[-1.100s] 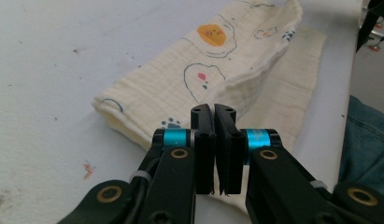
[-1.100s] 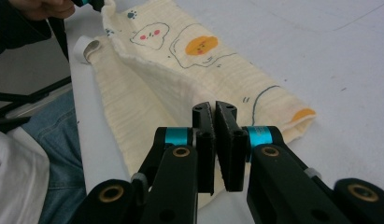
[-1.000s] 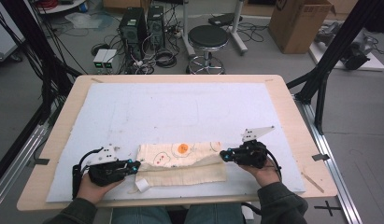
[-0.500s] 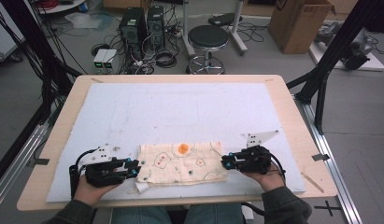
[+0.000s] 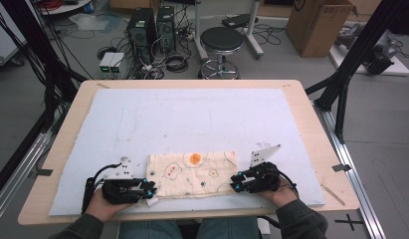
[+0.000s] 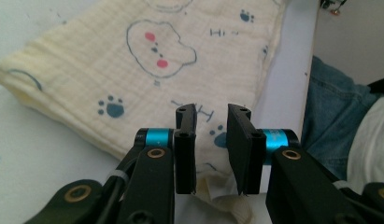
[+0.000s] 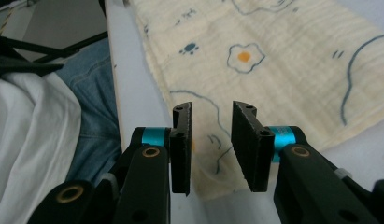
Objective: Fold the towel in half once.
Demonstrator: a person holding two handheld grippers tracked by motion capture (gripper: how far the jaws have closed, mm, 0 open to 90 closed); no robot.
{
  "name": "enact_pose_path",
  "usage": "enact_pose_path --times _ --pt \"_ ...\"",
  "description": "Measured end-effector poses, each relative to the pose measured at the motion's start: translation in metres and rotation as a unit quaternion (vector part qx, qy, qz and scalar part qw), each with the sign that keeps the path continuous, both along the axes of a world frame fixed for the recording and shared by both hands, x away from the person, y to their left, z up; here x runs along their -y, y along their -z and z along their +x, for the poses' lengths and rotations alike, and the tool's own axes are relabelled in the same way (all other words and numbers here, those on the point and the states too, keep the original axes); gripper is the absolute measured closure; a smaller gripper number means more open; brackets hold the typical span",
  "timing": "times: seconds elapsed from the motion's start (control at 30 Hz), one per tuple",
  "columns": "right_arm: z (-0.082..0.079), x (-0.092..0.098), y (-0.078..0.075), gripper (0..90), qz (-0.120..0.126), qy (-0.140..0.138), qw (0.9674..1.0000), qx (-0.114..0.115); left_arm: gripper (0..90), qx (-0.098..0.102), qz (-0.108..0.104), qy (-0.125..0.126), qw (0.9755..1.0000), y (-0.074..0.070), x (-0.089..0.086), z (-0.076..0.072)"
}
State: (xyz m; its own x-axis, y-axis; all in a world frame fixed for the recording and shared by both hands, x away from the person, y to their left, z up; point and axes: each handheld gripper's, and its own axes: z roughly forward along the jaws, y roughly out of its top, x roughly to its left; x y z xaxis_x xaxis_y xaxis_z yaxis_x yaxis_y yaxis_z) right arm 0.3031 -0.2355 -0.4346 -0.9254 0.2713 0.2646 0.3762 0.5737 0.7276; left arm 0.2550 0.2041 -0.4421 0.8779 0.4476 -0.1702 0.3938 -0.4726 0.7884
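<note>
Currently, in the high view, the cloth (image 5: 192, 174) lies folded into a strip at the near edge of the mat (image 5: 192, 114), between both grippers; further folds may remain. No containers present.

Left gripper view: left gripper (image 6: 212, 144) jaws have just been opening, nothing clamped.

Right gripper view: right gripper (image 7: 210, 144) likewise, cloth released.

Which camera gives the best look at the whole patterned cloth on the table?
The high view: the folded cloth lies complete on the pale blue mat, all edges visible. The left gripper view shows one end close up, with a bear face and paw prints; the right gripper view shows the other end, with a fried-egg print.
</note>
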Motion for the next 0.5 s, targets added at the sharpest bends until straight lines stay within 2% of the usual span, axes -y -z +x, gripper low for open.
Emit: enact_pose_path --times 0.07,0.2,0.3,0.4,0.5 --pt "-0.0011 -0.0007 0.0028 70.7 -0.012 -0.004 0.9999 0.000 73.6 -0.002 0.012 0.001 0.9999 0.0021 0.0002 -0.0011" --pt "-0.0042 -0.0018 0.0057 80.6 -0.030 -0.007 0.9995 0.003 79.8 0.004 0.019 -0.004 0.9998 0.0028 -0.0019 -0.0013" --pt "-0.0048 -0.0019 0.0049 87.0 -0.029 -0.007 0.9995 0.007 83.9 0.006 0.020 -0.007 0.9998 0.0027 -0.0024 -0.0015" --pt "-0.0052 -0.0009 0.0022 88.2 -0.025 -0.006 0.9996 0.010 86.0 0.013 0.023 -0.010 0.9996 0.0012 -0.0028 -0.0018" --pt "-0.0070 0.0006 -0.0034 88.2 -0.010 -0.007 0.9998 0.016 87.6 0.016 0.017 -0.012 0.9996 -0.0005 -0.0051 -0.0013"
